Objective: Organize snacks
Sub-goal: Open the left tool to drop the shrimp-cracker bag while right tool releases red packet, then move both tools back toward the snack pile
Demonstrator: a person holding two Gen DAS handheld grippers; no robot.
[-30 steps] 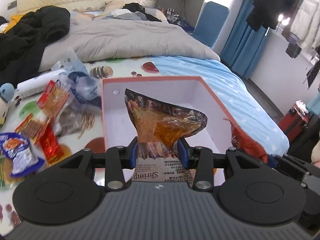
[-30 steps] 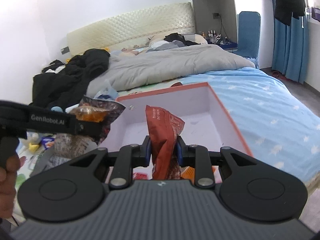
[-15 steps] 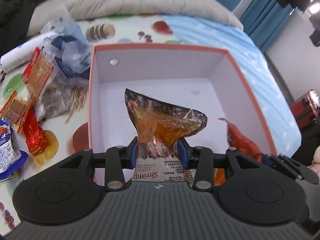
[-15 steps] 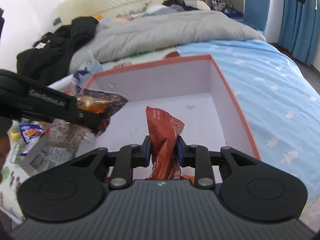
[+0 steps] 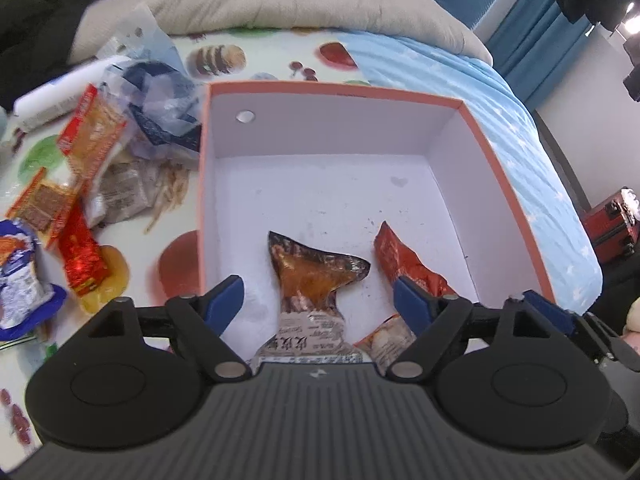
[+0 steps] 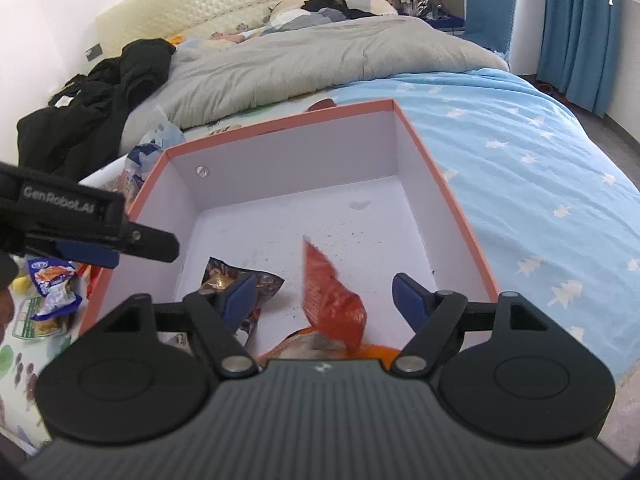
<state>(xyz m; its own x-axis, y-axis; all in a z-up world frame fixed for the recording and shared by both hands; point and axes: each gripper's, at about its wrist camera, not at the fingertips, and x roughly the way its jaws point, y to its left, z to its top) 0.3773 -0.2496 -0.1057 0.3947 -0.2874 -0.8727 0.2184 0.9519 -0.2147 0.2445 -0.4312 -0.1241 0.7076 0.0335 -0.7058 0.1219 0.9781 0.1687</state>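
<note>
both grippers have just been opening, and each snack has dropped clear of its fingers. a second ago the left gripper [image 5: 318, 300] clamped the shrimp packet [image 5: 316, 280] above the box [image 5: 332, 92], and the right gripper [image 6: 324, 296] clamped the red packet [image 6: 332, 300] beside it. the left fingers [image 5: 226, 298] now stand spread wide and released, with the shrimp packet lying between them but untouched on the box floor. the right fingers [image 6: 408, 300] are likewise released; the red packet lies tilted between them, blurred, either just landed or still settling

meaning for the task: two snacks are now stored in the box, side by side at its near edge, close together but apart. both grippers are free for the next pickup

count, as judged from the left wrist view:
- box: one, orange rim, white inside, on the bed
- snacks in the box: two for certain; a third pale packet [image 5: 388, 334] shows at the near wall, partly hidden
- loose snacks [image 5: 80, 184] on the printed sheet left of the box: at least six wrappers in a heap; the exact number cannot be told, since they overlap
- grippers: two, each held by a person
</note>
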